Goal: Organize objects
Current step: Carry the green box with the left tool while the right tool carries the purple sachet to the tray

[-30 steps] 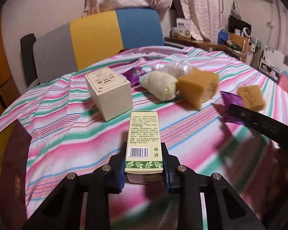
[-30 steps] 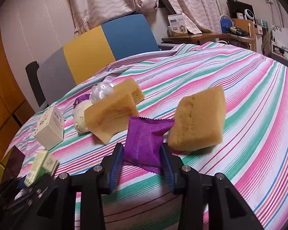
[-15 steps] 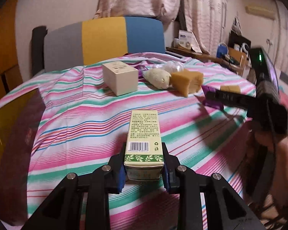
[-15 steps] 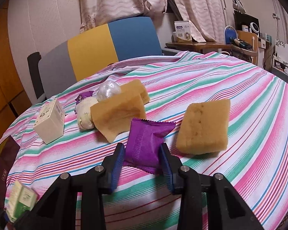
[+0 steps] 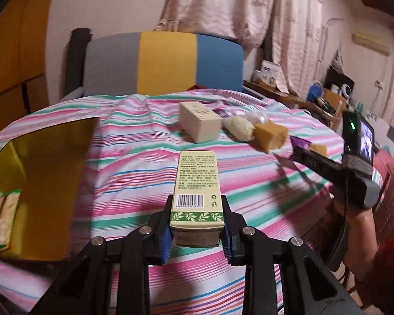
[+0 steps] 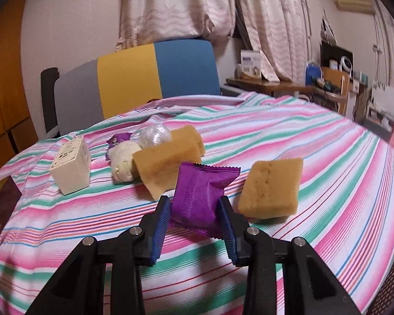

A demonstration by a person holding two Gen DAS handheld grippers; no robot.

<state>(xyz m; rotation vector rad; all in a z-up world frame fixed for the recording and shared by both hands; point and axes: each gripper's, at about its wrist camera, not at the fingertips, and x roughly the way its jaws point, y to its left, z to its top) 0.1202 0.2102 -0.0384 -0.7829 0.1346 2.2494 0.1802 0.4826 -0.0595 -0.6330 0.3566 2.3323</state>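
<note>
A: Left gripper [image 5: 196,225]?
B: Clamped on a tall cream carton [image 5: 196,183], blue pads pressed to both of its sides, barcode panel facing up, leaf band nearest the camera. Held clear above the striped cloth [image 5: 134,173].
A: Off to its left?
B: Gold open box [image 5: 39,173], one packet [image 5: 0,220] lying inside at the near end.
A: Ahead of it?
B: Squat cream box [image 5: 199,124] straight beyond the carton's far end; just right of that, a pale wrapped roll [image 5: 237,129] and a tan sponge [image 5: 270,135], touching. Striped chair back [image 5: 165,63] behind all.
A: Right gripper [image 6: 194,211]?
B: Closed on a purple sachet [image 6: 202,194], pads squeezing its lower edges, crimped top pointing away. In the left view, seen far right, in a hand [image 5: 359,225].
A: Around the right one?
B: Loose sponge [image 6: 271,187] just right of the sachet, flat on the cloth. Another sponge leaning behind the sachet to the left, against the roll and a clear ball [image 6: 155,135]. Small purple wrapper [image 6: 118,140] farther back. Cream box well left.
</note>
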